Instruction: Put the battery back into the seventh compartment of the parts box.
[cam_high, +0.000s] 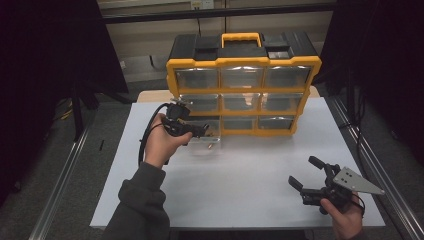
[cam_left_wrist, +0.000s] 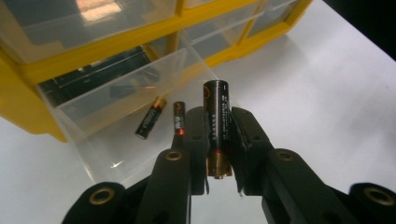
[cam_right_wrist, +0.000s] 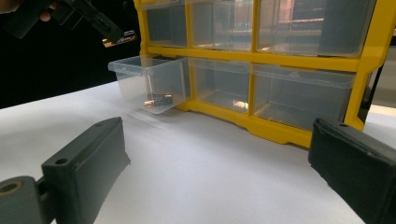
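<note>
— Left gripper (cam_left_wrist: 218, 140) has its jaws clamped on a black battery (cam_left_wrist: 217, 123), squeezed about halfway along, gold end toward the hand and the other end sticking out past the fingertips.

— Over the pulled-out drawer (cam_left_wrist: 140, 116), yes? Bottom row, left end of the yellow organizer (cam_high: 243, 82).

— Just above and in front of it, I'd say. Two more batteries (cam_left_wrist: 163, 119) already lie on the clear floor of that drawer. So my guess is we're mid-sort: either this one is about to go in with them, or it has been lifted out. I can't tell which from where I stand.

— If it's going in?

— Then the hand needs to tip the battery over the drawer's front wall, get low, and part the jaws so it lands flat beside the others rather than bouncing off the rim.

— And the other hand?

— Right gripper (cam_high: 315, 181) rests near the front right corner of the white table (cam_high: 240, 190), jaws wide apart, nothing between them.

— Can you see the batteries from above?

— Hardly; from the high view the drawer is a pale glint under the hand. The left gripper view gives the labels and the grip. The right gripper view adds the side-on look: how far the drawer juts out, with the battery above it.
</note>
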